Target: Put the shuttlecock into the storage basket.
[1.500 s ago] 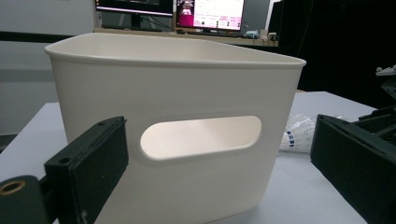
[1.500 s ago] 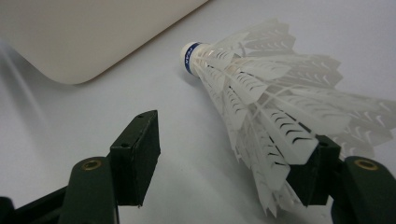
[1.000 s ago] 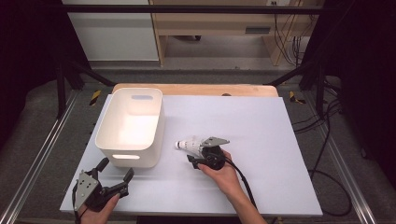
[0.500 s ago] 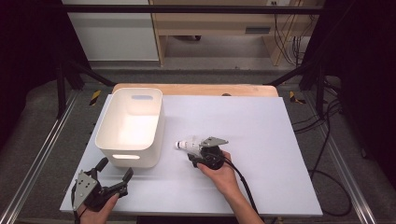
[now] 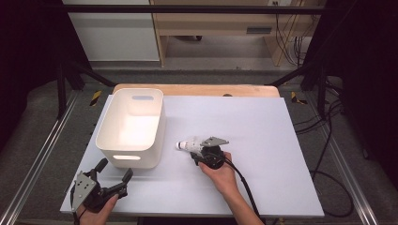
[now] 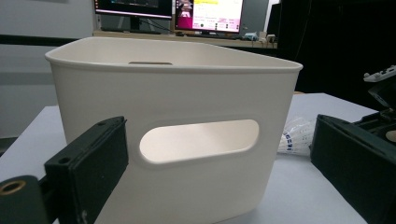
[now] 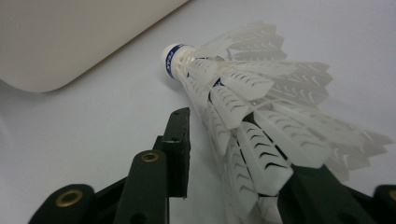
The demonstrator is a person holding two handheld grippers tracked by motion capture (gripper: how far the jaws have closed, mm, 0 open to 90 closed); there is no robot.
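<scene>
1. We see the counter (image 5: 263, 122), a pale sheet that spreads across the middle of the high view, with a wooden edge along its far side.
2. On its left half stands the white bin (image 5: 132, 126), upright and open at the top, with a slot handle in the near wall. In the left gripper view the bin (image 6: 177, 121) takes up the centre of the frame, slot facing us.
3. Our left gripper (image 5: 112, 176) sits at the lower left of the high view, low by the counter's near edge, pointing towards the bin. Its fingers (image 6: 88, 163) stand wide apart with nothing between them.
4. Our right gripper (image 5: 195, 152) lies at the centre of the high view, just right of the bin, and points left.
5. The shuttlecock (image 5: 187, 146) lies on its side on the counter, cork end towards the bin and close to it, apart from the wall. In the right gripper view the shuttlecock (image 7: 252, 107) has its feather skirt between the fingers (image 7: 180, 144), which have just been closing; the right one meets the feathers, while the left one stands a little off them, so no full grip shows yet.
</scene>
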